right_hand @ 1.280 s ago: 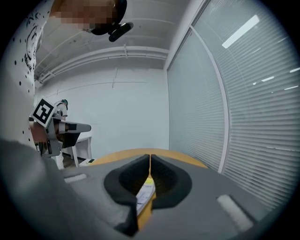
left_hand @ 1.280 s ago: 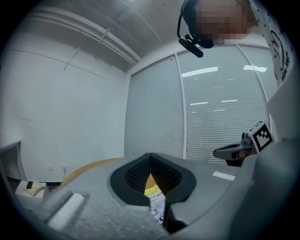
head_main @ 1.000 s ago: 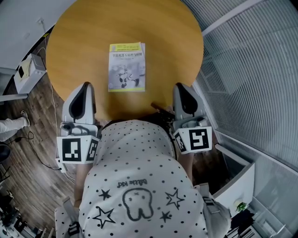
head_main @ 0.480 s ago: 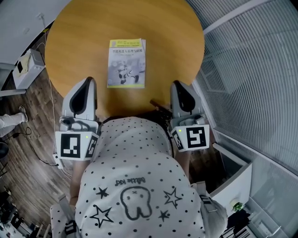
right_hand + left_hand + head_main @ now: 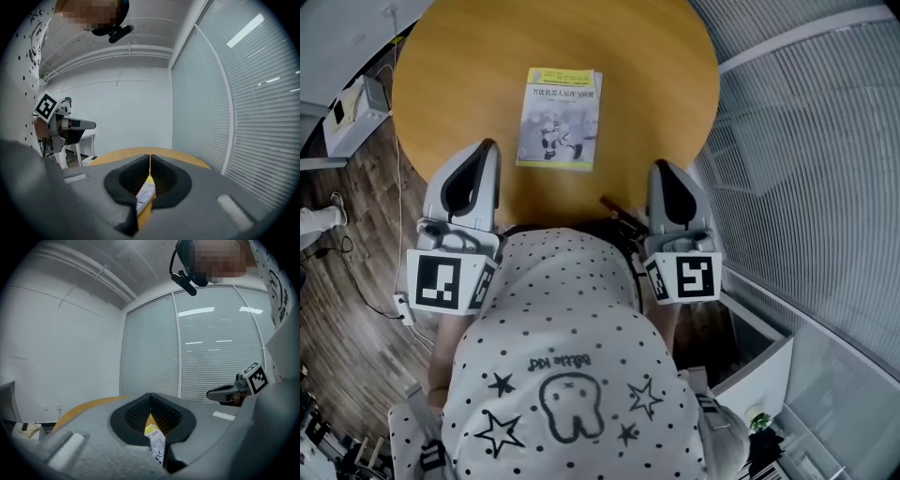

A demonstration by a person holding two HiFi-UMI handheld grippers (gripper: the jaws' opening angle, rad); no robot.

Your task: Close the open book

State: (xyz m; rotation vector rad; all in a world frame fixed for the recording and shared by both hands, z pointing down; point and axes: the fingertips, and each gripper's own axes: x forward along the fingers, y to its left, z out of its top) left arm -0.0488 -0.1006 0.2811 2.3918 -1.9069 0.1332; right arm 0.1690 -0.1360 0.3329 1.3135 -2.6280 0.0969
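The book lies flat and closed on the round wooden table, with its grey and yellow cover facing up. My left gripper is over the table's near edge, left of the book and apart from it, jaws shut on nothing. My right gripper is at the near edge to the book's right, also shut and empty. In the left gripper view the jaws meet in a line and the book shows below them. The right gripper view shows the same: closed jaws with the book below.
A glass wall with blinds runs along the right. A white box stands left of the table on a wooden floor, with a power strip and cables. A white bin sits at the lower right.
The head view has shifted slightly, so the book looks a little turned. Both grippers and the book stay about where they were.
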